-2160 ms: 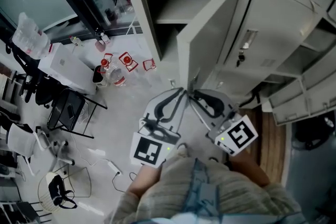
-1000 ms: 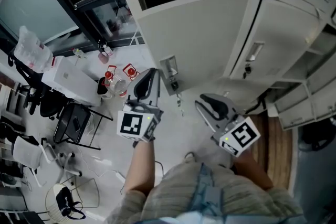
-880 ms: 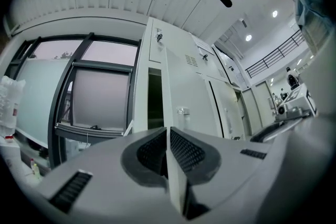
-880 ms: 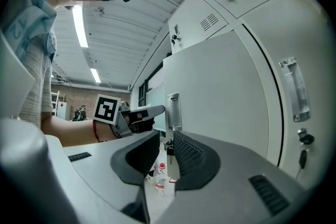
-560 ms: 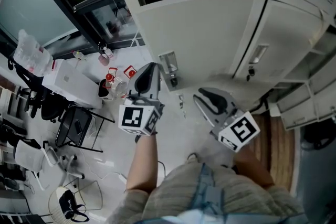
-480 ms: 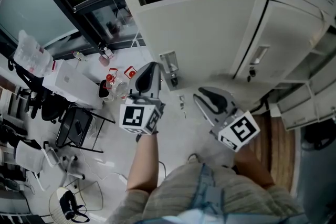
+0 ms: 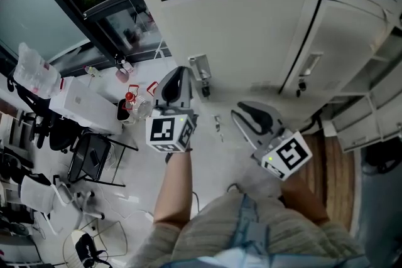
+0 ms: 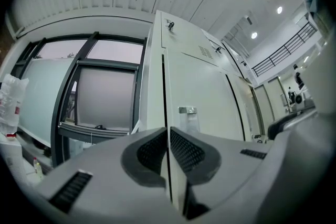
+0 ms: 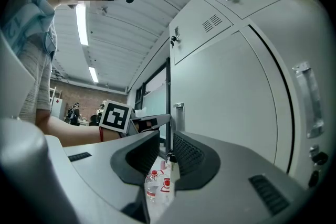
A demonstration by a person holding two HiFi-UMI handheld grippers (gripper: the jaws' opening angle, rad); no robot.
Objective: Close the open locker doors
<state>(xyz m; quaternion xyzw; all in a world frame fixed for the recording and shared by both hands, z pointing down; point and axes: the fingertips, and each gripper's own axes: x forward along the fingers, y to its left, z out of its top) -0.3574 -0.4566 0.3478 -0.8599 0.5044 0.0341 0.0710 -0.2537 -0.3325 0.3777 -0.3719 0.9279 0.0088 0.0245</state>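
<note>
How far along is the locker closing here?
Done: the large door is nearly flush, with a thin gap at its top. In hand: the left tool sits by its latch; the right tool hangs back. Left: the doors at far right look open.

Locker door (image 7: 245,34) seals the compartment to a thin seam. Its latch (image 7: 200,67) juts just beside left gripper (image 7: 179,75). Bottles (image 7: 134,103) clutter floor (image 7: 217,157) leftward.

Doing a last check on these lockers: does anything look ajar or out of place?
The big door by the left gripper looks all but shut, with only a thin dark line along its top. At the far right, lower locker doors stand swung out, with shelves showing.
</note>
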